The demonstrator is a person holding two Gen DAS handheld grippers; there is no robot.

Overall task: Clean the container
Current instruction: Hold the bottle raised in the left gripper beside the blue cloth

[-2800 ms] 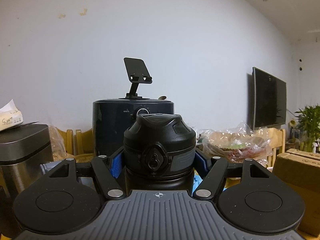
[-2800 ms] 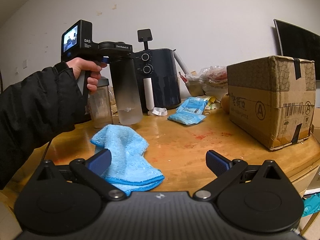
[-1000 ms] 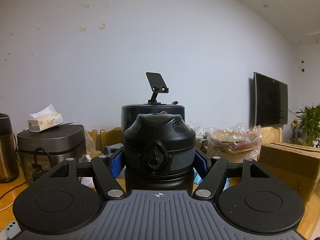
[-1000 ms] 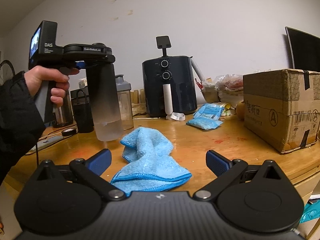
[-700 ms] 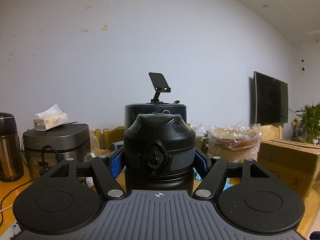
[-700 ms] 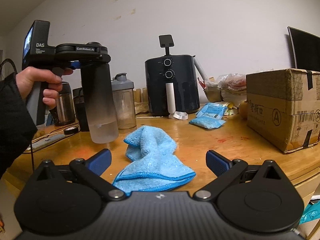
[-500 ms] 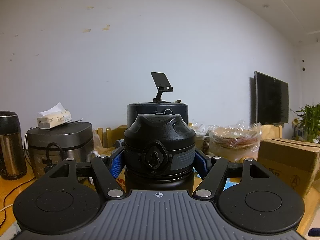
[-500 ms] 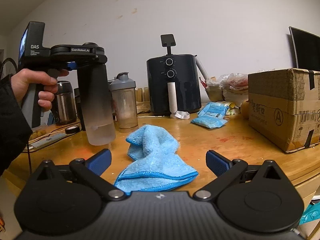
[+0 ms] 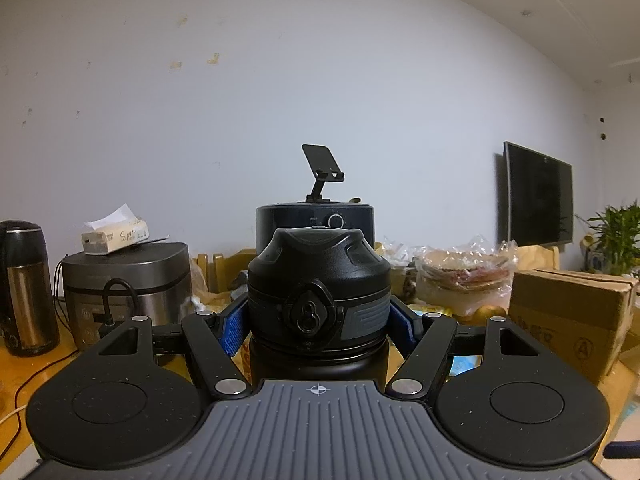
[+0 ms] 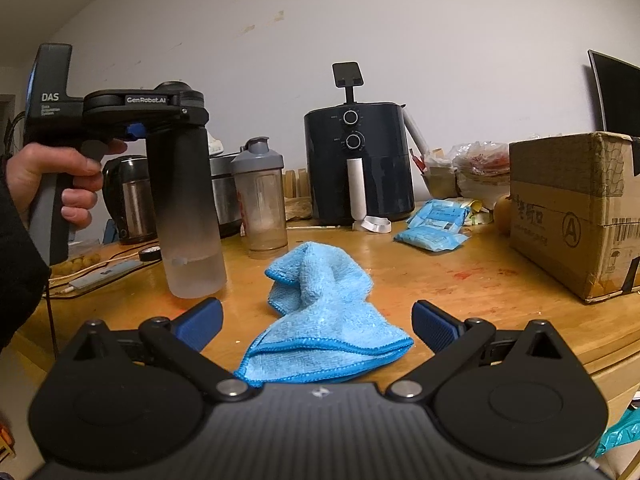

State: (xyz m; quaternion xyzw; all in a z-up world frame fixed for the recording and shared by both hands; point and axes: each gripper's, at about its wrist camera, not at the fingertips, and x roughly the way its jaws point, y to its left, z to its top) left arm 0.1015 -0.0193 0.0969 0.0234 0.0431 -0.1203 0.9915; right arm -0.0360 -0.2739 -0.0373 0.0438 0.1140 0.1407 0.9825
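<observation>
Two grippers: the left gripper clamps the bottle upright above the table's left edge, steadying it for wiping; the right gripper hangs open over the blue cloth.

Both wrist cams face fwd, low over desk; both catch air fryer (far side).

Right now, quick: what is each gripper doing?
Left gripper: closed on the bottle, gripping it at the black cap, upright over the table.
Right gripper: open, holding nothing, fingers either side of the blue cloth.
</observation>
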